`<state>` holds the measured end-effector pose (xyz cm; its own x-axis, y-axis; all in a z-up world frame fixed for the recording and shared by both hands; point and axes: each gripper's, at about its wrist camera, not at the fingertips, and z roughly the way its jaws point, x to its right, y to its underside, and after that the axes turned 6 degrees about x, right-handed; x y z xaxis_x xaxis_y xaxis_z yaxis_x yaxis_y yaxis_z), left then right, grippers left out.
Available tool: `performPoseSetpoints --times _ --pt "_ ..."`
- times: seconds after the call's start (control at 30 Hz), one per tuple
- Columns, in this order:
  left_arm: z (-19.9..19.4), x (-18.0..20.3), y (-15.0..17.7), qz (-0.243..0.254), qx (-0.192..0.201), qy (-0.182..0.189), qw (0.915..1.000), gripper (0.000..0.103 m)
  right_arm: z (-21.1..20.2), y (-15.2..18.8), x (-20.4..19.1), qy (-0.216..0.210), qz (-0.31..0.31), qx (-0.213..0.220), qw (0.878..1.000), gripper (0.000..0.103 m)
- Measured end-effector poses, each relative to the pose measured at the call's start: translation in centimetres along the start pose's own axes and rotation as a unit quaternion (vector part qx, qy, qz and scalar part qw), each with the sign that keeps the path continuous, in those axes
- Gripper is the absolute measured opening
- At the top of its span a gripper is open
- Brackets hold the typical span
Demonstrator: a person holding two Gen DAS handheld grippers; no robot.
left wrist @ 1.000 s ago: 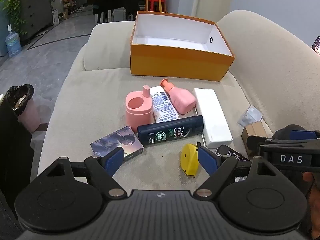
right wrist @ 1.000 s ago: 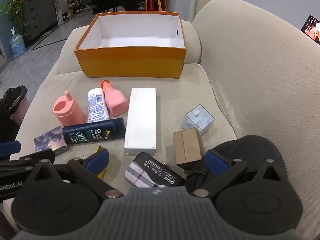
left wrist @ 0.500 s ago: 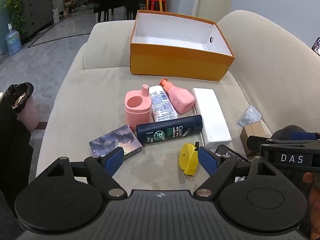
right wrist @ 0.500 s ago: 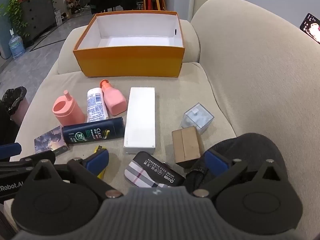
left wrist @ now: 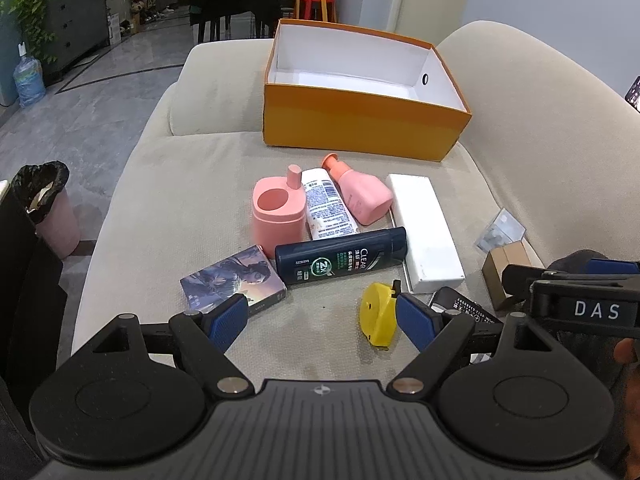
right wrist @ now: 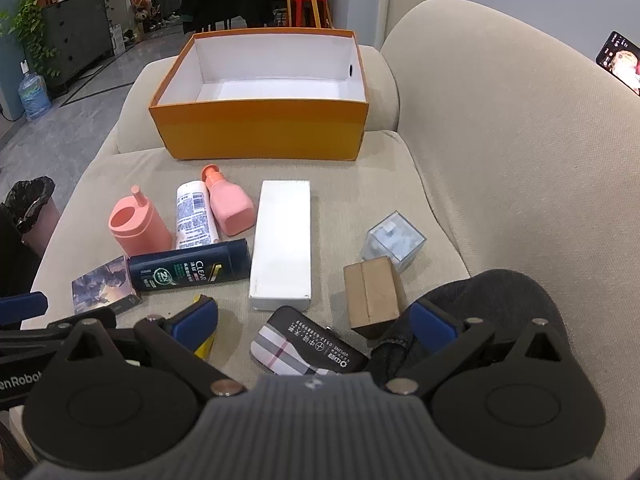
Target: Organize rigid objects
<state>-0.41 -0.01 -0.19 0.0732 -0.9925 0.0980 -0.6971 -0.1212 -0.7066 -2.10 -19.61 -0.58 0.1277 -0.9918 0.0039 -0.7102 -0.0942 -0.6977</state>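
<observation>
An open orange box (left wrist: pixel 360 124) (right wrist: pixel 260 128) stands empty at the back of the beige sofa seat. In front of it lie a pink cup (left wrist: pixel 278 216), a white tube (left wrist: pixel 326 208), a pink bottle (left wrist: pixel 360 192), a dark shampoo bottle (left wrist: pixel 340 256), a long white box (left wrist: pixel 426 232), a picture card box (left wrist: pixel 234 278) and a yellow tape measure (left wrist: pixel 378 314). A clear cube (right wrist: pixel 394 246), a brown box (right wrist: pixel 370 296) and a plaid case (right wrist: pixel 304 350) lie to the right. My left gripper (left wrist: pixel 322 318) is open above the seat's front. My right gripper (right wrist: pixel 314 324) is open over the plaid case.
A dark cap (right wrist: pixel 504 300) lies under my right gripper's right finger. The sofa back (right wrist: pixel 520 140) rises on the right. A bin with a black bag (left wrist: pixel 44 208) stands on the floor to the left. A phone (right wrist: pixel 620 60) rests on the sofa back.
Both grippers have drifted slightly forward and up; the objects sit a little lower in view. Nothing was grasped or moved.
</observation>
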Motion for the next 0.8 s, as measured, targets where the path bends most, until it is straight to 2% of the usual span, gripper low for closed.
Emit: performPoseSetpoints --times 0.8 --pt "0.16 0.29 0.25 0.002 0.000 0.002 1.0000 0.098 -0.21 -0.16 -0.05 0.003 -0.003 0.003 1.000 0.101"
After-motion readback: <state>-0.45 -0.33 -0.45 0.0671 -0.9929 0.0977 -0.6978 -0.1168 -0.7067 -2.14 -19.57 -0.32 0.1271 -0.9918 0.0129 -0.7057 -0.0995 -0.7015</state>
